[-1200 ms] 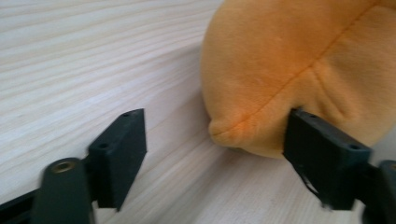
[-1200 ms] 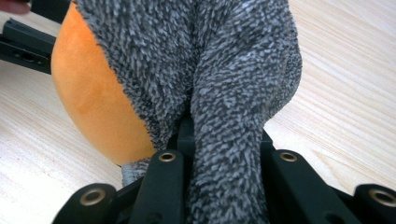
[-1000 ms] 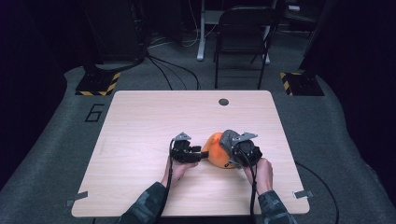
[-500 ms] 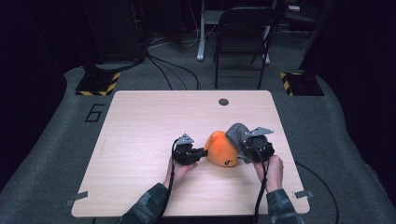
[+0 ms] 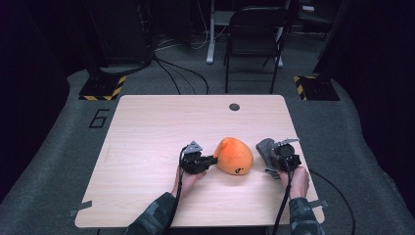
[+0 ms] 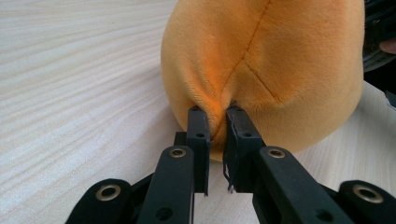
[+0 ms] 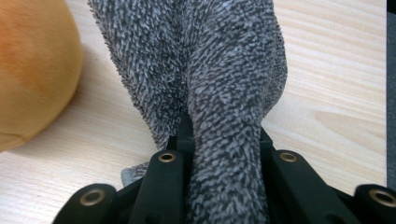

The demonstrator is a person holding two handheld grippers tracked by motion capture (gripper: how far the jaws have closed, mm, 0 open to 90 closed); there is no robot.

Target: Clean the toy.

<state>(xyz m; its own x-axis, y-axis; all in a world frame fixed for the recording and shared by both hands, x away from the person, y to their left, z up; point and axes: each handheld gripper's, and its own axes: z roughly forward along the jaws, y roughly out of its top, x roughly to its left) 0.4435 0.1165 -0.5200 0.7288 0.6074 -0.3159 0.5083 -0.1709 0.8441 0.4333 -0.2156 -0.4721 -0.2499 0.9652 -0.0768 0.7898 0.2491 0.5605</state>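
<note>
A pale wood-grain table with rounded corners, standing on grey floor. Near the far edge, toward one o'clock of centre — a small dark round disc, well apart from the rest. At about five o'clock of centre, resting on the tabletop — an orange plush with a small dark mark on its near side. Just beside it, at three o'clock of the plush, a grey fuzzy cloth; cannot tell whether it touches the wood.
</note>
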